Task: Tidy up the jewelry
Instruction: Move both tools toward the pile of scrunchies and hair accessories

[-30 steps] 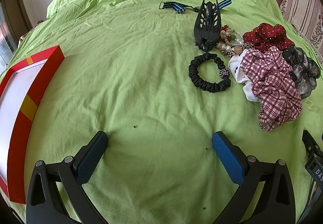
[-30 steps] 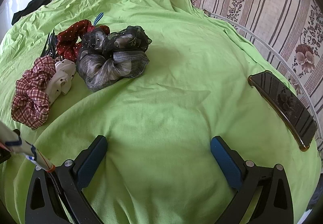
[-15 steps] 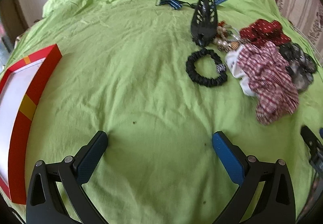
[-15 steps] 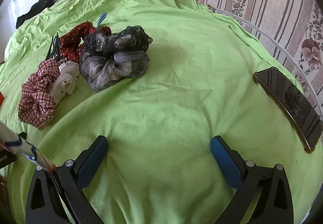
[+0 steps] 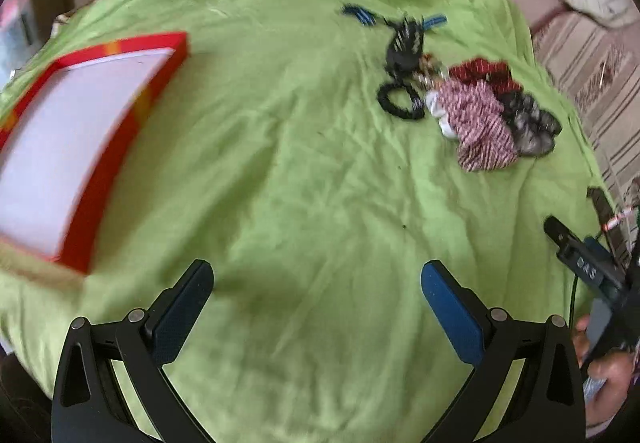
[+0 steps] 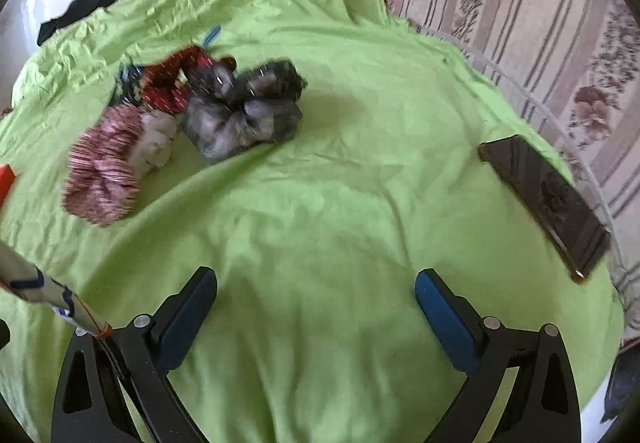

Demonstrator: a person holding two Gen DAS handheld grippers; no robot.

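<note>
**Pulling back from the pile, both jaws empty**

Backing off on the left view: the hair-accessory pile (image 5: 472, 103) now sits farther ahead-right of my left gripper (image 5: 316, 295), jaws wide, and more of the red box (image 5: 120, 147) shows ahead-left, likely where things go

Right view: my right gripper (image 6: 316, 303) gapes wide too, the grey scrunchie (image 6: 244, 115) slightly farther ahead-left, a phone (image 6: 548, 199) ahead-right

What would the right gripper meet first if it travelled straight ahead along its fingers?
Most likely the green bedsheet itself. The open right gripper points at bare fabric; the grey scrunchie lies ahead to the left, and the phone off to the right. Depth is uncertain.
</note>
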